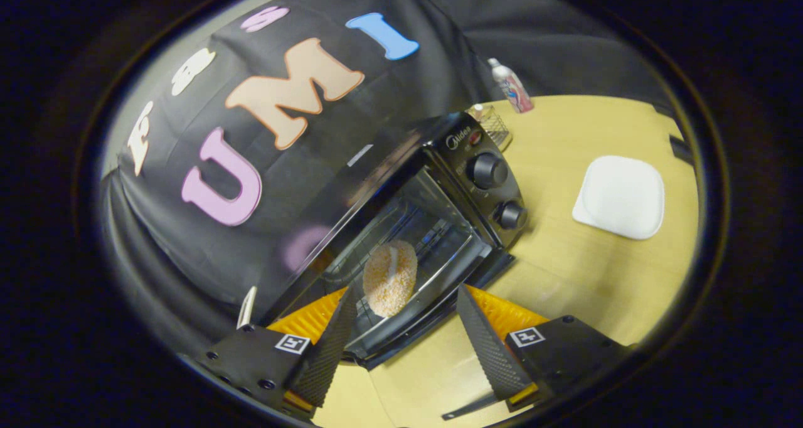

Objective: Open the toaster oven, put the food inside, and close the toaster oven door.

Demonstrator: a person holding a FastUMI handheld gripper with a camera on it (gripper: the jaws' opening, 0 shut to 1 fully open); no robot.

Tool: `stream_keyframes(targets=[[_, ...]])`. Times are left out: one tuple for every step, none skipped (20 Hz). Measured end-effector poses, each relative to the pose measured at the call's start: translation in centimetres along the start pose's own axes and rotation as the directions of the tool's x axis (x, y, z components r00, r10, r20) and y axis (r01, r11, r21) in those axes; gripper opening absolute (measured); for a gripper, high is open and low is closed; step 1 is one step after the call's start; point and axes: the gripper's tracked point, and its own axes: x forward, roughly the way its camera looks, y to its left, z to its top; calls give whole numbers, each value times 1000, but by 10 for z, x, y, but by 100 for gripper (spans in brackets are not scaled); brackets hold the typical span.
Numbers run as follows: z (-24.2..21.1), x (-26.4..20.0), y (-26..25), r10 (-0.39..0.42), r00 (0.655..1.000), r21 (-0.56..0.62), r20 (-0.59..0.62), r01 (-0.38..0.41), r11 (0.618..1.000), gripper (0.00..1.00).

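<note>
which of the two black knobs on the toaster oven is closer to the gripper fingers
The lower black knob, nearer the open gripper; the other black knob sits beyond it, toward the oven's top.

Hand-held gripper (408, 324) tilted, two black ribbed fingers (486, 346) spread wide apart, nothing pressed between them

A staged recording booth rather than a real kitchen: black cloth wall (301, 227) drapes behind a pale wooden tabletop (583, 277) set with a few household props. A black toaster oven with two round knobs (439, 208) stands at centre; a white square plate (620, 196) at three o'clock, a small wire basket (492, 123) and a plastic bottle (511, 87) at one o'clock (label unreadable).
</note>
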Motion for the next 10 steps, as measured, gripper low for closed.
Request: stream_keyframes(targets=[[0, -8, -1, 2, 1000, -47, -5, -2, 999, 99], [0, -13, -3, -1, 1000, -86, -11, 0, 996, 99], [0, -19, -7, -11, 1000, -136, -19, 8, 991, 99], [0, -25, -13, -27, 999, -180, -25, 22, 983, 99], [-2, -31, -16, -33, 999, -217, -33, 25, 976, 99], [-4, -36, -17, -34, 999, -243, -42, 23, 970, 99], [-8, -42, -20, -37, 998, -270, -52, 22, 963, 99], [-11, -49, -24, -42, 997, -298, -63, 22, 954, 100], [-15, -55, -28, -49, 996, -320, -74, 23, 947, 100], [-20, -61, -33, -57, 995, -346, -87, 24, 938, 100]])
